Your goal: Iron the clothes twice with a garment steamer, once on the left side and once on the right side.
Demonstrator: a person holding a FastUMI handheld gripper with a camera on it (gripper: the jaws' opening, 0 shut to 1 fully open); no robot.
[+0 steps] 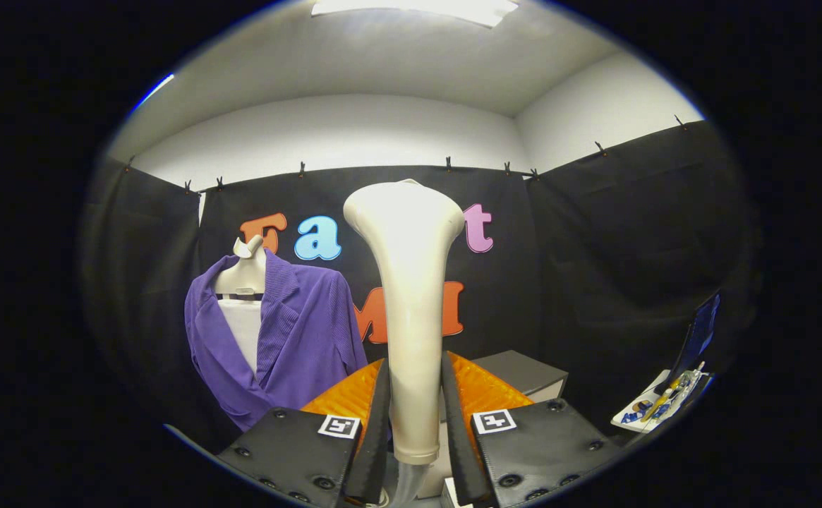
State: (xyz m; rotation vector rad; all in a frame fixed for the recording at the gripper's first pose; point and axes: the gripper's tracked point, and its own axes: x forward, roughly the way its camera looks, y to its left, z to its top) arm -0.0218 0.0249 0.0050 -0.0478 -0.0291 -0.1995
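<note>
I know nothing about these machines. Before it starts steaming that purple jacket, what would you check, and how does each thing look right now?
1. Cream plastic garment steamer head sits between the fingers of the gripper, both pressing its handle: ok.
2. Steamer upright, wide end up: ok.
3. Purple ribbed jacket hangs on the white mannequin torso, front open: ok.
4. Steamer touching the jacket: not ok; the jacket is beyond the fingers and off to one side.
5. Steam coming out: cannot tell.
6. Hose below the handle free of snags: cannot tell.
</note>
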